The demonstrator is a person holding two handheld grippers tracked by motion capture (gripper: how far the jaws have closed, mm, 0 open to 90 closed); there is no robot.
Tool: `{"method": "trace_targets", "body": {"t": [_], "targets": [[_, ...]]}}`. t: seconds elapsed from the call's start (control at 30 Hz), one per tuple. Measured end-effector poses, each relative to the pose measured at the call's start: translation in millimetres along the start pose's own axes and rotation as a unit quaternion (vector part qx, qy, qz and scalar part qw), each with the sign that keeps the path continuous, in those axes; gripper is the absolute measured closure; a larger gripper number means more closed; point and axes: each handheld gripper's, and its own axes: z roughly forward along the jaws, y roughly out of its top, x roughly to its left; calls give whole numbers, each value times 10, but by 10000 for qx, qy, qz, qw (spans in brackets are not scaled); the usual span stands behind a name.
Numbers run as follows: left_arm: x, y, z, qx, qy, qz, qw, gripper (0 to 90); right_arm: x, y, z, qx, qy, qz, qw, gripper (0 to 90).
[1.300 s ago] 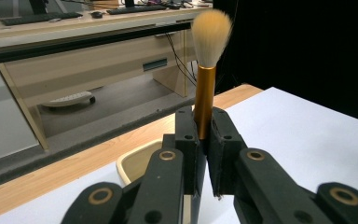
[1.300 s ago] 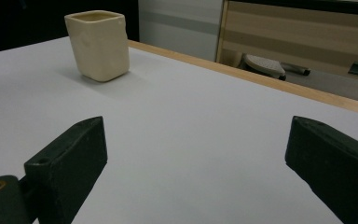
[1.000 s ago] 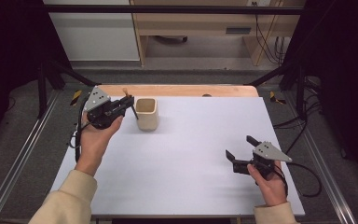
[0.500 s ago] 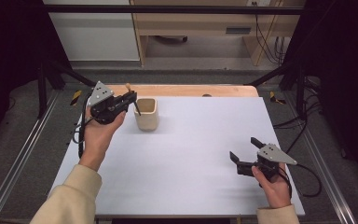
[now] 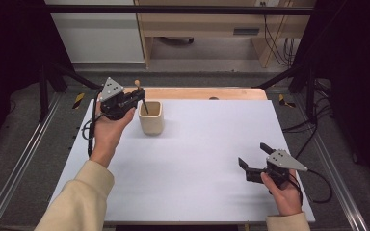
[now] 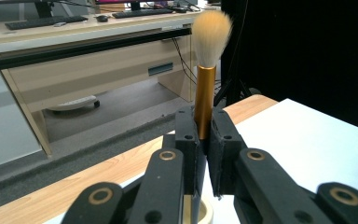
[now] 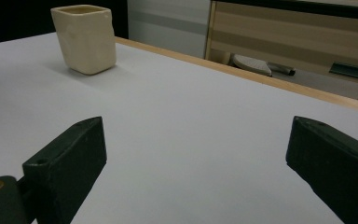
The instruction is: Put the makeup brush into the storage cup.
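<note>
A cream square cup stands on the white table at the back left; it also shows far off in the right gripper view as the cup. My left gripper hangs just left of and above the cup, shut on a makeup brush with a gold ferrule and tan bristles pointing up. The brush's dark handle slants down into the cup's mouth. My right gripper rests low at the front right of the table, jaws wide apart with nothing between them.
A wooden strip runs along the table's far edge. Beyond it stand a pale desk and dark frame posts. Metal rails flank the table on both sides.
My left gripper has carried the brush rightward toward the cup, so the handle now dips into its mouth. The right gripper has barely shifted.
</note>
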Motion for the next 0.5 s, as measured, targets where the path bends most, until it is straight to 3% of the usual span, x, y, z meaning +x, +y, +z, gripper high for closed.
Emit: {"method": "trace_targets", "body": {"t": [0.5], "targets": [[107,-76,125,-64,153,-153,9997,833,23,-11,23,1,26,-97,9999,52]]}}
